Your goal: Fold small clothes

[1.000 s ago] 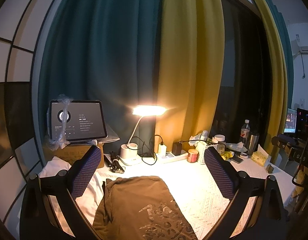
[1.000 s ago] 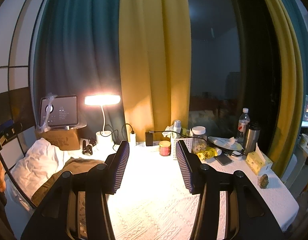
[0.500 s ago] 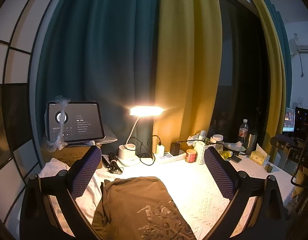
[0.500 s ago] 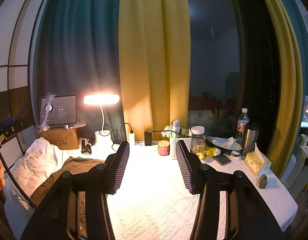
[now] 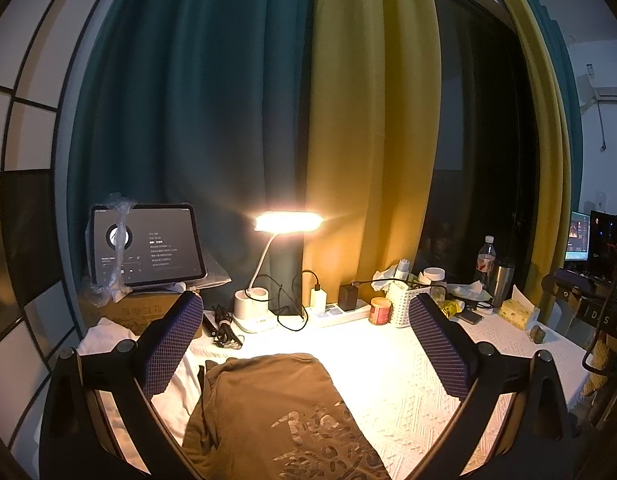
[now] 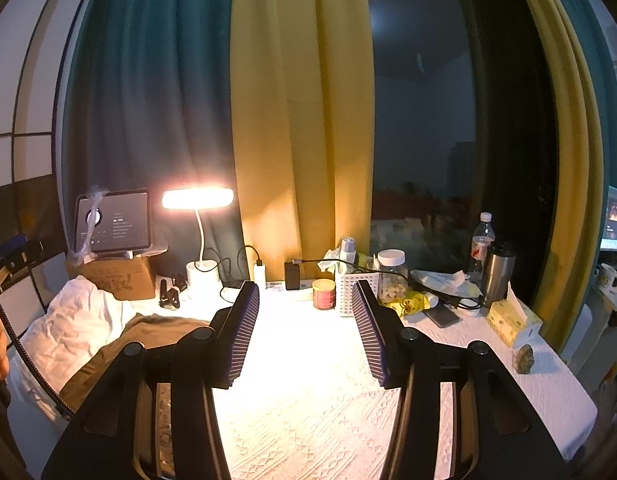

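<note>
1. Here, a table (image 6: 308, 412) covered by a white textured cloth fills the lower part of both views, lit warmly by a white desk lamp (image 5: 286, 224) that stands switched on at the back edge.
2. Behind the table hang long curtains, teal (image 5: 196, 120) on the left and mustard yellow (image 5: 368, 120) beside it, with a dark window (image 6: 424, 140) to the right.
3. At the back left a tablet (image 5: 146, 246) with a lit screen leans on a cardboard box (image 6: 120, 278), and a crumpled white cloth (image 6: 72, 328) lies in front of the box.
4. Along the back sit a power strip (image 5: 340, 314), a small red jar (image 6: 323, 294), a white basket (image 6: 348, 288), a clear bottle (image 6: 482, 240), a steel tumbler (image 6: 497, 272) and a tissue pack (image 6: 508, 320).
5. The brown T-shirt (image 5: 276, 412), printed with a pale pattern, lies flat on the left part of the table, below and between the fingers of the left gripper (image 5: 304, 352).
6. The left gripper's jaws stand wide apart with nothing clamped.
7. The right gripper (image 6: 306, 328) hovers over bare tablecloth, jaws apart and empty, with the shirt off to its left.
</note>
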### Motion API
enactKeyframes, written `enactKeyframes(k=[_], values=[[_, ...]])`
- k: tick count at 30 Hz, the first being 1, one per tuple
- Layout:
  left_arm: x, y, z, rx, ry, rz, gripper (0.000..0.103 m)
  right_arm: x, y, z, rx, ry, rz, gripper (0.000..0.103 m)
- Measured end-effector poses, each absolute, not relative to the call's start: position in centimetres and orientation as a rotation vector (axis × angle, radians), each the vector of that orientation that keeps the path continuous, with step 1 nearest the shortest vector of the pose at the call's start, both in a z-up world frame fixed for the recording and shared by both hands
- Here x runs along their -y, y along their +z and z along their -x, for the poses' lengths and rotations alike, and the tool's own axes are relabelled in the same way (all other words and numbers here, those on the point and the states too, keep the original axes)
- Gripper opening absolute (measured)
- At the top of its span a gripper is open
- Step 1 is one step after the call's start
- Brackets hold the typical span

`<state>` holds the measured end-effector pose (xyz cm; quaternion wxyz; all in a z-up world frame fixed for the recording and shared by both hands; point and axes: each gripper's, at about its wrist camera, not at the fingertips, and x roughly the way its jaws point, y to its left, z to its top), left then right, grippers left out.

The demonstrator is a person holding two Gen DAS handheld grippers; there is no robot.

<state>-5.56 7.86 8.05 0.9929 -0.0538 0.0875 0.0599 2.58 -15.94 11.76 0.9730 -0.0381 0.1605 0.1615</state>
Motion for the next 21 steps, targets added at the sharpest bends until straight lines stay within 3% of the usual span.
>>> enactKeyframes(k=[21], values=[[-7.46,8.04,5.47,-0.179,0.124,0.108,0.101,16.66,11.35,-2.57,-0.323,0.314,0.078,0.051]])
